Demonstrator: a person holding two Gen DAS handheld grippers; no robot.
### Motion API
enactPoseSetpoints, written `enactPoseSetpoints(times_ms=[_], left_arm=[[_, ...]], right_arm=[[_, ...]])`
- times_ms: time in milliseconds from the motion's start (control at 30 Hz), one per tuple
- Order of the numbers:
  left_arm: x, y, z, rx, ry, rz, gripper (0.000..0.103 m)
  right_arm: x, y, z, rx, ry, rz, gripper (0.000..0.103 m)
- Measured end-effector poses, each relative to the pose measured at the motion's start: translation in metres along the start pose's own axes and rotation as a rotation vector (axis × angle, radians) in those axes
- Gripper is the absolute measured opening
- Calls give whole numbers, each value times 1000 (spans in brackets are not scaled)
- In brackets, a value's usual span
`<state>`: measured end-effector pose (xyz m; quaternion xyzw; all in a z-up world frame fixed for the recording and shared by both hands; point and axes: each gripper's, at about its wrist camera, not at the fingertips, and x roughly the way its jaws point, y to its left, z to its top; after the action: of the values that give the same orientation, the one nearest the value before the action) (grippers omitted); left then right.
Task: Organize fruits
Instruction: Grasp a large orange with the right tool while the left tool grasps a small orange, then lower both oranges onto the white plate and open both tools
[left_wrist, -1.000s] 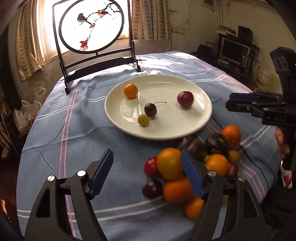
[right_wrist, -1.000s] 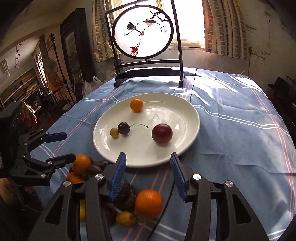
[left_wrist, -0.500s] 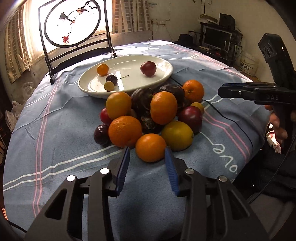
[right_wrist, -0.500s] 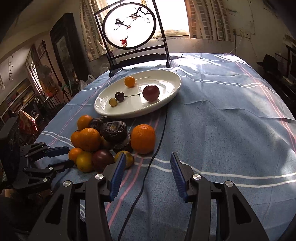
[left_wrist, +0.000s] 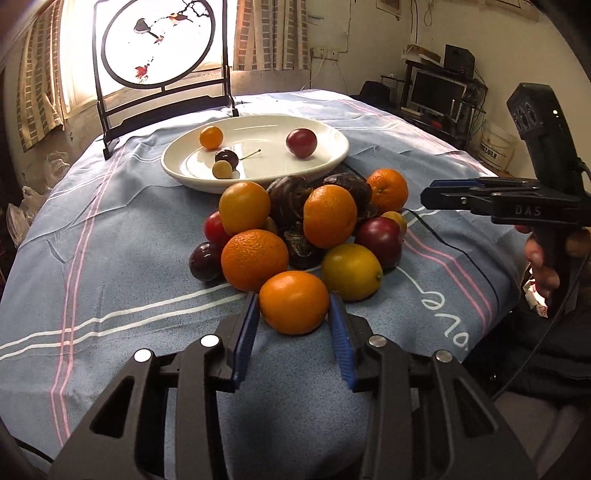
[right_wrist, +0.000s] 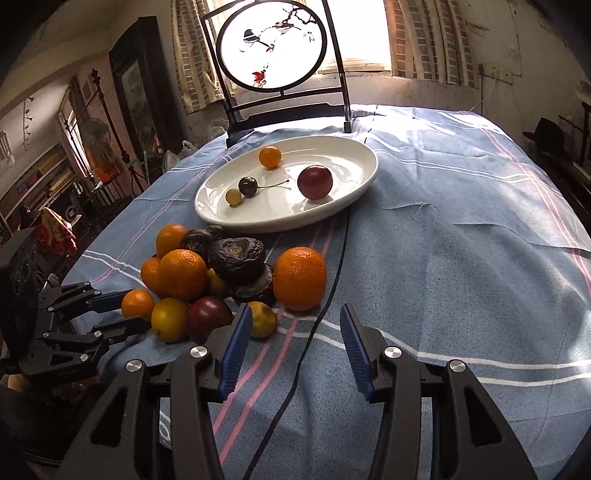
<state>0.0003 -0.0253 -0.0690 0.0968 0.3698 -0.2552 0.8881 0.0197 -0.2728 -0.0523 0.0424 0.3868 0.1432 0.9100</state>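
In the left wrist view, the left claw (left_wrist: 293, 325) sits low over the blue striped cloth (left_wrist: 110, 258) on the desk, its two blue pads pressed against either side of the nearest orange (left_wrist: 294, 302), which rests on the cloth at the front edge of the fruit pile. The jaws are narrowed to the width of that fruit, gripping it.

Just behind it lie a larger orange (left_wrist: 255, 259) to the left and a yellow lemon (left_wrist: 351, 271) to the right. A dark plum (left_wrist: 205, 260) sits at the pile's left edge, a red plum (left_wrist: 378, 242) on its right. Two more oranges stand higher in the heap, with wrinkled dark fruits (left_wrist: 286, 201) between them.

From the right wrist view, the right claw (right_wrist: 291, 349) hovers above the cloth beside the pile, its jaws spread wide with nothing between them. A black cable (right_wrist: 325, 302) runs across the cloth under it. A small yellow fruit (right_wrist: 262, 319) lies just past its left pad, and a lone orange (right_wrist: 300, 278) stands beyond.

Farther back, the white plate (right_wrist: 354, 184) holds a red plum (right_wrist: 314, 181), a stemmed cherry (right_wrist: 248, 186), a small yellow-green fruit (right_wrist: 233, 196) and a small orange fruit (right_wrist: 270, 157). Behind the plate stands a round screen (right_wrist: 271, 48) in a black frame.
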Motion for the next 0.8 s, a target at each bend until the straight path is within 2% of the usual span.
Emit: enactPoseSetpoints(times_ms=[233,300,533,700,800], left_arm=[[-14,12,0,-36,-22,17,37],[-15,15,-1,-45,-25,20,37],[-27,29,11,-85,-69,11,37],[-32,48,49,-98,-120,17,37],[-18,61,80,-106,-121,23,37]], right_arm=[[36,0,20,6,52,-27,48],[47,-5,21,44,87,1,37],[19,-6,18,53,-8,5,37],[-7,-10,41,38,-81,16,37],[-8,-9,65,24,-99,17,37]])
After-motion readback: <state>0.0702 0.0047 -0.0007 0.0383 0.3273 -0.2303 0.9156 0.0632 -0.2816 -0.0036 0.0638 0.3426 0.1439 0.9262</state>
